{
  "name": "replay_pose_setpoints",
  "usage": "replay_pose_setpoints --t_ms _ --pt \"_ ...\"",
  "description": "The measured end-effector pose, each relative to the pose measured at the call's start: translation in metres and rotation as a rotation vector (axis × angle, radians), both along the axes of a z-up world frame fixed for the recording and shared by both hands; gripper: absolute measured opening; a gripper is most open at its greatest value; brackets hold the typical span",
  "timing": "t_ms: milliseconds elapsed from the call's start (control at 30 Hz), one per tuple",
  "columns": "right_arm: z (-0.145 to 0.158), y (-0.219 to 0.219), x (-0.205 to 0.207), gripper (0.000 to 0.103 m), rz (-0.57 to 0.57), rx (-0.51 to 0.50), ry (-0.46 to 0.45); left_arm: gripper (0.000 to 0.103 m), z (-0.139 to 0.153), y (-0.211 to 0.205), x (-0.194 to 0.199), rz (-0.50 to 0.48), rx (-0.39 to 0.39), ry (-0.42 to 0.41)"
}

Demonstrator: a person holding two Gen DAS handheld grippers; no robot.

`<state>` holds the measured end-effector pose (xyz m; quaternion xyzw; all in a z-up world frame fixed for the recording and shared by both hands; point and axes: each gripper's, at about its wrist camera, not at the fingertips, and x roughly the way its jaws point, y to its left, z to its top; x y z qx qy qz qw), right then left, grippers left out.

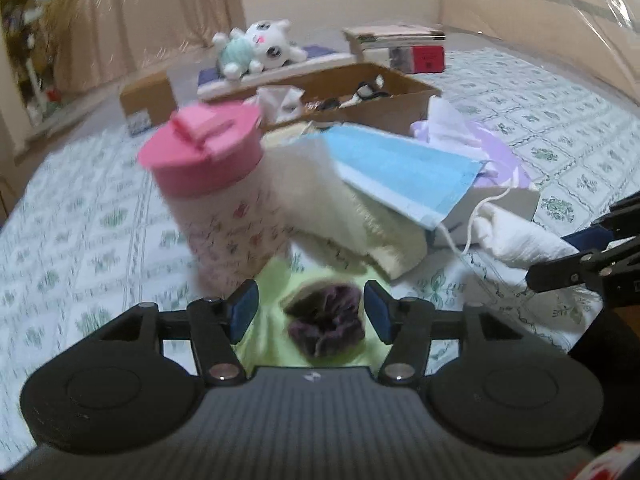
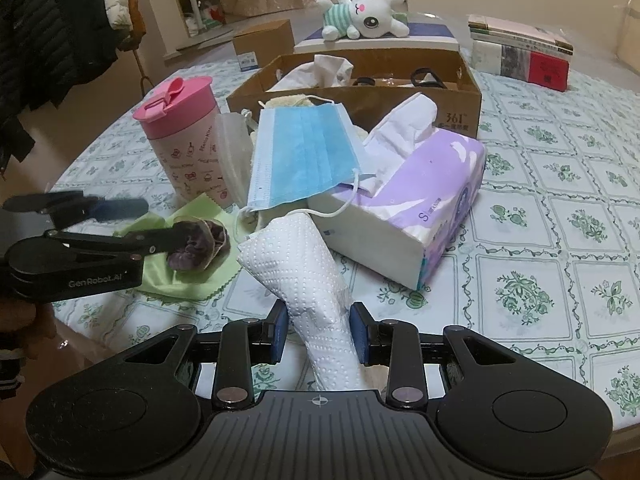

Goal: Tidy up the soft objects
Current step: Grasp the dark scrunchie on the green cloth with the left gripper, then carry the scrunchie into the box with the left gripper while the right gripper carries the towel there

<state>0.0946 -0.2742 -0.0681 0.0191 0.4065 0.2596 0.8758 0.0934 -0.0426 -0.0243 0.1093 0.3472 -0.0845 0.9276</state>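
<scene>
In the left wrist view a dark purple scrunched soft thing [image 1: 324,320] lies on a light green cloth [image 1: 272,292]. My left gripper [image 1: 312,312] hovers over it, its blue pads standing apart on either side and not touching it. From the right wrist view that same gripper [image 2: 162,220] reaches in from the left above the purple thing [image 2: 200,244] and the green cloth [image 2: 188,276]. My right gripper [image 2: 320,332] is shut on a white embossed paper towel [image 2: 296,256], which it holds above the tablecloth. A blue face mask [image 2: 304,156] rests on a purple tissue pack [image 2: 424,208].
A pink-lidded cup [image 2: 184,140] stands just behind the green cloth. A cream towel [image 1: 340,216] lies under the mask. Farther back are an open cardboard box [image 2: 440,96], a white plush toy [image 2: 364,14] and stacked books [image 2: 520,56]. The table edge [image 2: 80,332] runs at lower left.
</scene>
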Motion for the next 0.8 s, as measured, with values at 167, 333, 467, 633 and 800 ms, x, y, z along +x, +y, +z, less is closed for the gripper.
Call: replay_pose_setpoints --t_ms 167,333,467,633,800 --pt "-0.004 0.000 0.004 0.034 0.001 0.007 0.008 0.061 -0.003 -0.011 0.005 -0.037 0.055 0.003" --pt "-0.009 0.001 0.008 0.034 0.004 0.009 0.020 0.059 -0.032 -0.012 0.021 -0.035 0.058 0.098" --pt "-0.011 -0.001 0.010 0.034 -0.002 0.009 0.025 0.042 -0.040 -0.008 0.030 -0.011 0.051 0.114" --pt "-0.008 -0.003 0.007 0.033 -0.007 0.011 0.016 0.020 -0.032 0.001 0.025 0.001 0.030 0.116" --pt "0.001 -0.007 -0.003 0.033 -0.024 0.037 0.000 0.019 -0.011 0.009 0.008 0.015 -0.034 0.106"
